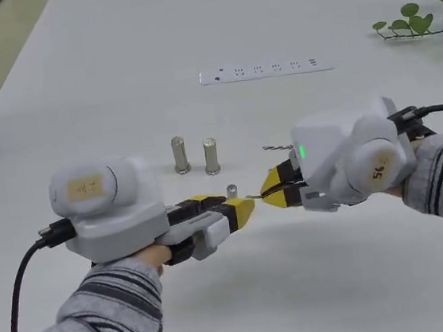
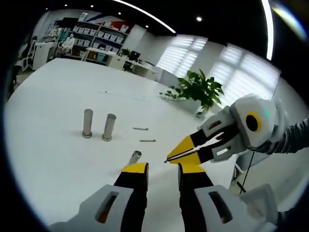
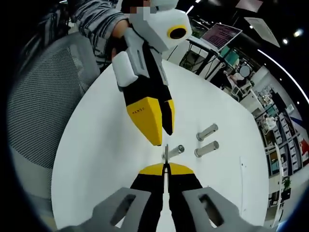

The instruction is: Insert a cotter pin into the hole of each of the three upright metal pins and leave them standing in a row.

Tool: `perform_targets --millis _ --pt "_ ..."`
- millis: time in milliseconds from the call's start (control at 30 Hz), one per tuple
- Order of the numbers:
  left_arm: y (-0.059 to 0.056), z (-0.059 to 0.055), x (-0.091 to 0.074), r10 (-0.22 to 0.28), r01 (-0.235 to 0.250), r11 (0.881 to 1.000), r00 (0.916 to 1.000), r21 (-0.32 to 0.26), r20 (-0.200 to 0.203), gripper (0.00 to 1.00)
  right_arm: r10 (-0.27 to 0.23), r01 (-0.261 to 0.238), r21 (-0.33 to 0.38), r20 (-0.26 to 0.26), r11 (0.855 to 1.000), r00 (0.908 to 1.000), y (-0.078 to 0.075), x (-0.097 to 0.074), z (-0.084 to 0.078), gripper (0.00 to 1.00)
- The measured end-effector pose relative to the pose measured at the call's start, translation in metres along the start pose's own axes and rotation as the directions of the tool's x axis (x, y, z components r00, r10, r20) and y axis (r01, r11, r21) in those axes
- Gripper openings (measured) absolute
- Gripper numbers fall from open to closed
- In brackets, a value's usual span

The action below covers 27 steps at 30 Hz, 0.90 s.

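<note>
I see pale grey, rounded housings on my left gripper [image 1: 244,206] and right gripper [image 1: 266,194] — black jaws tipped yellow. Black cables [image 1: 18,295] leave both; a small green light [image 1: 302,152] marks the right one. I wear grey-and-dark striped sleeves [image 1: 103,320].

silver metal pins [image 1: 180,155] on a white table [image 1: 114,66]; yellow-and-black jaws; grey striped sleeve [image 1: 102,316]; green plant [image 1: 421,19].

Three close views around metal pins [image 1: 211,156]
</note>
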<state>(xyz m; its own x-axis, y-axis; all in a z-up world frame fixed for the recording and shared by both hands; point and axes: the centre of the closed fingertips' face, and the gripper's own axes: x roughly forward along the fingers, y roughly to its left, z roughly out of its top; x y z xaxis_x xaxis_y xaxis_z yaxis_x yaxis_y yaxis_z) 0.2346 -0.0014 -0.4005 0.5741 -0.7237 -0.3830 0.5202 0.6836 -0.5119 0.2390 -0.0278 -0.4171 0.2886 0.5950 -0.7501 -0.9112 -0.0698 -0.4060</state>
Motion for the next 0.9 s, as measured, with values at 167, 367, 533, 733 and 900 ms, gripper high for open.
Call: perform_targets --millis 167,367,533,733,900 --pt "-0.001 0.000 0.000 -0.010 0.011 0.999 0.9999 -0.034 0.007 0.16 0.001 -0.001 -0.004 0.018 1.000 0.9998 0.003 0.000 0.006 0.00" --pt "-0.005 0.000 0.000 -0.024 0.025 0.998 0.9997 -0.058 0.011 0.08 -0.005 0.005 -0.013 0.031 1.000 0.9995 0.005 -0.001 0.012 0.00" --pt "-0.007 -0.002 0.000 -0.028 0.029 0.997 0.9995 -0.068 0.011 0.02 -0.015 0.015 -0.003 0.044 1.000 0.9989 0.003 -0.003 0.016 0.00" --pt "-0.009 -0.002 0.001 -0.040 0.041 0.996 0.9991 -0.075 0.017 0.00 -0.012 0.012 -0.002 0.050 1.000 0.9987 0.004 -0.003 0.018 0.00" --pt "-0.009 -0.003 0.002 -0.044 0.045 0.996 0.9989 -0.080 0.017 0.00 -0.007 0.007 -0.001 0.053 1.000 0.9986 0.006 -0.002 0.019 0.00"
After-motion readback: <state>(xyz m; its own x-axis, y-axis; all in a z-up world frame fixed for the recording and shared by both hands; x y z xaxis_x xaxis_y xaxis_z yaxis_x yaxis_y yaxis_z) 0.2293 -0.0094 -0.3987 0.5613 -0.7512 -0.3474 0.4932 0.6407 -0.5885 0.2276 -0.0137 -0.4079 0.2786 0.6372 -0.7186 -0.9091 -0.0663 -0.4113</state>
